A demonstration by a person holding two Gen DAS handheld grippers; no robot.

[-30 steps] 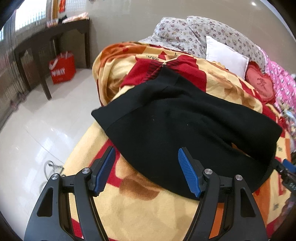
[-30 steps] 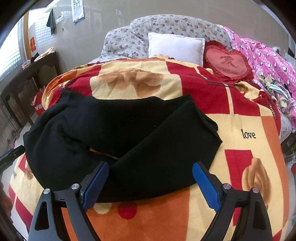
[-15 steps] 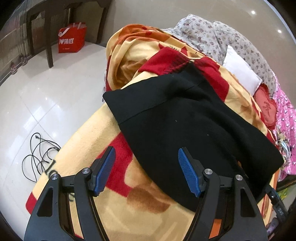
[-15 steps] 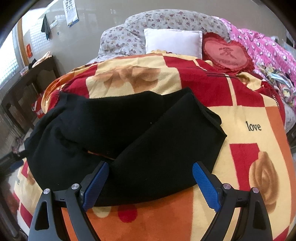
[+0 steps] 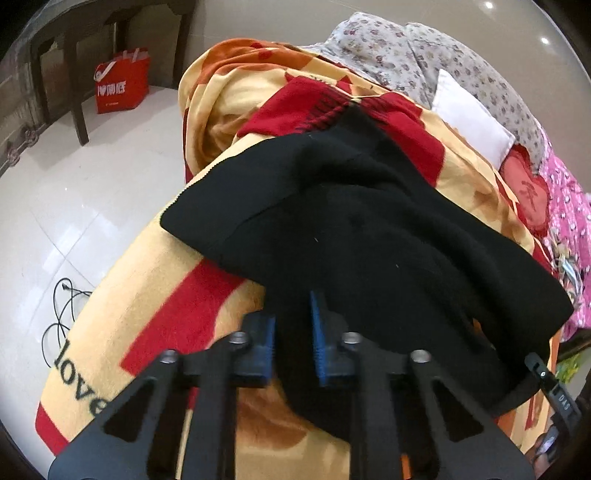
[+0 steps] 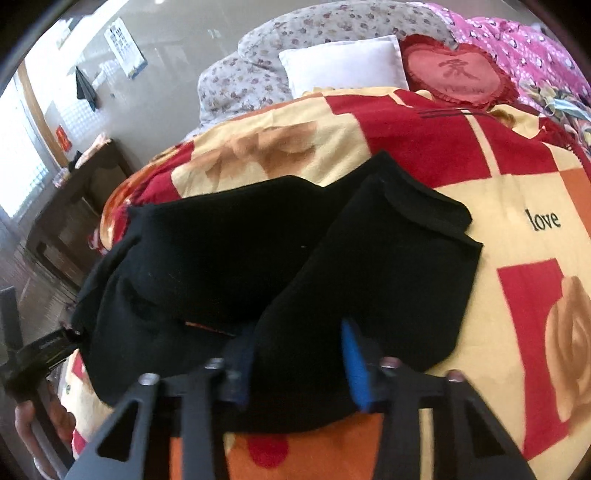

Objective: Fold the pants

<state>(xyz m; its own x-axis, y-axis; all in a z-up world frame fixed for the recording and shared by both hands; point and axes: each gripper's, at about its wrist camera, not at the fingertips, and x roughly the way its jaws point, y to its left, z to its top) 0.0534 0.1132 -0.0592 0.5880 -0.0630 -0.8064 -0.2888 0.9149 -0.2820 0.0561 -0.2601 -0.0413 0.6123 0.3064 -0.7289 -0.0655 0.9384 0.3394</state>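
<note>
Black pants (image 5: pixel 369 229) lie loosely folded on a red, yellow and orange blanket (image 5: pixel 155 295) on a bed. My left gripper (image 5: pixel 291 321) is shut on the near left edge of the pants, black cloth pinched between its blue pads. In the right wrist view the pants (image 6: pixel 221 240) show both legs, one lying across the other. My right gripper (image 6: pixel 295 332) sits at their near edge; its jaws are closing, with a thick bunch of black fabric pressed between the pads.
White pillow (image 6: pixel 343 66), flowered quilt (image 6: pixel 295 33) and red heart cushion (image 6: pixel 458 70) sit at the head of the bed. Left of the bed is white tiled floor with a black cable (image 5: pixel 62 314), a red bag (image 5: pixel 122 85) and a dark wooden table (image 6: pixel 74 206).
Both grippers have dropped onto the near edge of the pants and gone from wide open to closed on the fabric. The cloth has bunched up between the pads.
</note>
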